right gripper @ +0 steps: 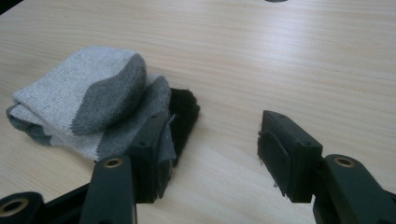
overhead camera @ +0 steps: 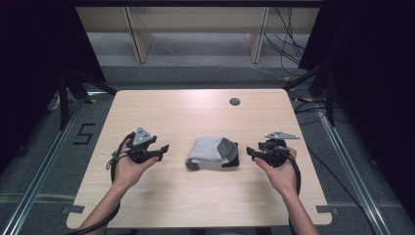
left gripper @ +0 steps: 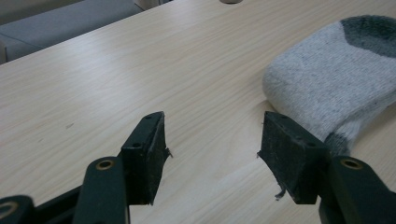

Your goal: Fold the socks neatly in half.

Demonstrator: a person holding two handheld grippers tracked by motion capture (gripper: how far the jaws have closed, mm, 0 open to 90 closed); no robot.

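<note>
A folded bundle of grey socks (overhead camera: 213, 153) with darker grey patches and a black edge lies at the middle of the light wooden table (overhead camera: 195, 112). My left gripper (overhead camera: 164, 149) hovers just left of it, open, nothing between its jaws; in the left gripper view (left gripper: 212, 154) the socks (left gripper: 327, 79) lie ahead to the right. My right gripper (overhead camera: 250, 152) sits just right of the bundle, open and holding nothing. In the right gripper view (right gripper: 215, 154) the socks (right gripper: 88, 100) lie ahead to the left, close to the left pad.
A round dark cable hole (overhead camera: 235, 102) sits near the table's far edge. Black frame posts and cables stand on the floor at both sides, and wooden legs of another piece of furniture (overhead camera: 139, 44) stand beyond the table.
</note>
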